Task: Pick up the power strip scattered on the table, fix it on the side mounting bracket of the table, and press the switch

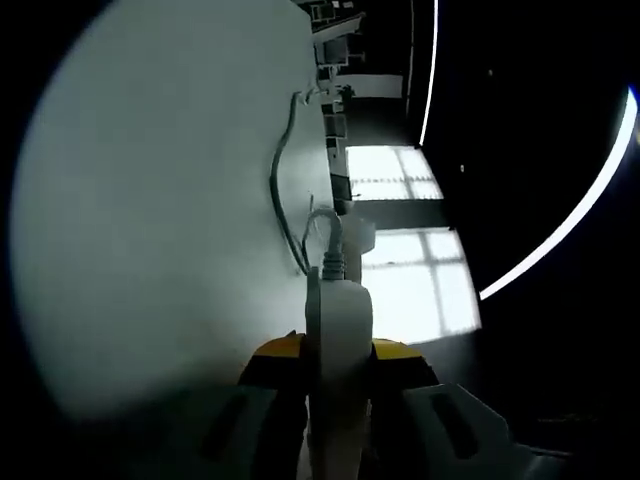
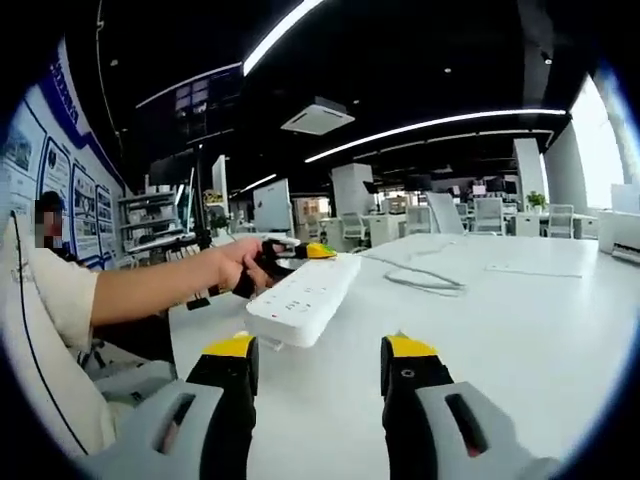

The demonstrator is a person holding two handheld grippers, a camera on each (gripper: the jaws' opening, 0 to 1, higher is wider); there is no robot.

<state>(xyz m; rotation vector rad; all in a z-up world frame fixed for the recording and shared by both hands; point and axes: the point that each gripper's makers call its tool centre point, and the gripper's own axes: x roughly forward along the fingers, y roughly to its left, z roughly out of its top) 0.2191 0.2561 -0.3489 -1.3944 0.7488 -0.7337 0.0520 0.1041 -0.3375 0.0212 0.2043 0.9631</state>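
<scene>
A white power strip (image 1: 338, 340) stands edge-on between the yellow-tipped jaws of my left gripper (image 1: 338, 352), which is shut on it. Its grey cable (image 1: 285, 190) runs away across the white table (image 1: 150, 220). In the right gripper view the same power strip (image 2: 300, 292) is held above the table (image 2: 520, 320) by the left gripper (image 2: 296, 251) in a person's hand (image 2: 240, 264), socket face up. My right gripper (image 2: 318, 352) hangs open just short of the strip, with nothing between its jaws.
The strip's cable (image 2: 420, 280) lies in loops on the table behind it. A person's arm (image 2: 140, 285) reaches in from the left. Desks, monitors and chairs (image 2: 440, 215) stand far behind, with bright windows (image 1: 410, 240) beyond the table's edge.
</scene>
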